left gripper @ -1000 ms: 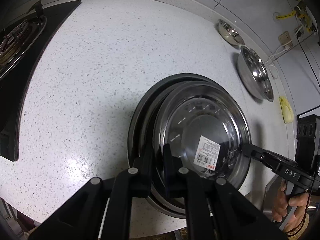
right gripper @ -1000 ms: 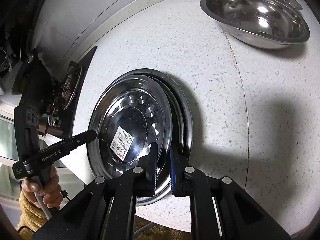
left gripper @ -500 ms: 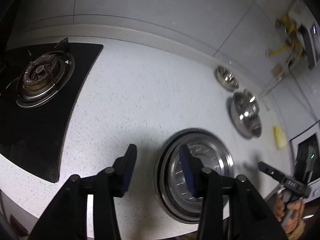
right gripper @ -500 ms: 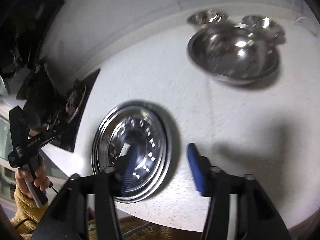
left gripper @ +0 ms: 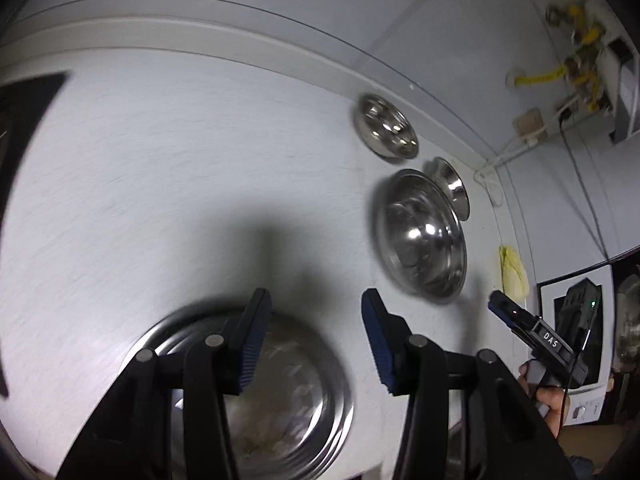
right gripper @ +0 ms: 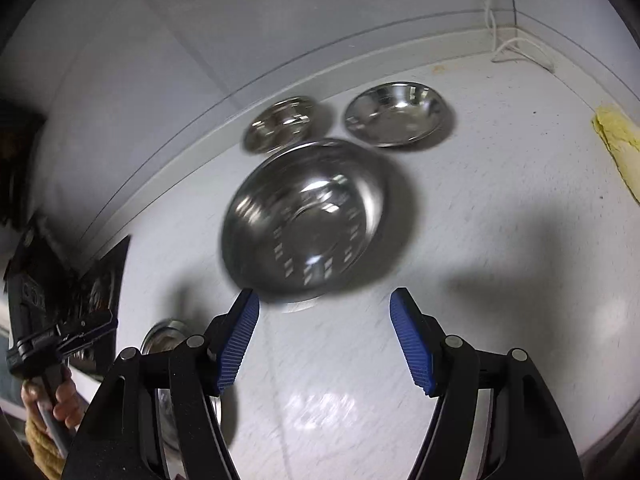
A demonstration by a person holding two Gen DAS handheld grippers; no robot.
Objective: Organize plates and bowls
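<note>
both tongs are up off the white speckled counter [right gripper: 500,208] and hold nothing: the left tongs [left gripper: 316,340] have just been opening and stand with a clear gap between their blue pads, bare counter and shadow showing through; the right tongs [right gripper: 324,340] have just been opening too and stand a little wider, only counter between the pads. the stack of steel plates [left gripper: 280,396] lies flat on the counter near its front edge, right under the left tongs, whose left finger crosses over its rim without touching it; in the right wrist view only a sliver of that stack [right gripper: 164,336] shows at lower left, behind the left finger. further back on the counter sits the large steel bowl [right gripper: 304,220], just ahead of the right tongs and apart from them. behind it, near the wall, are a small steel bowl [right gripper: 280,128] on the left and a shallow steel bowl [right gripper: 400,114] on the right, both upright. a yellow cloth [right gripper: 616,144] lies at the counter's right side. the hob [left gripper: 24,120] shows as a dark corner at far left
</note>
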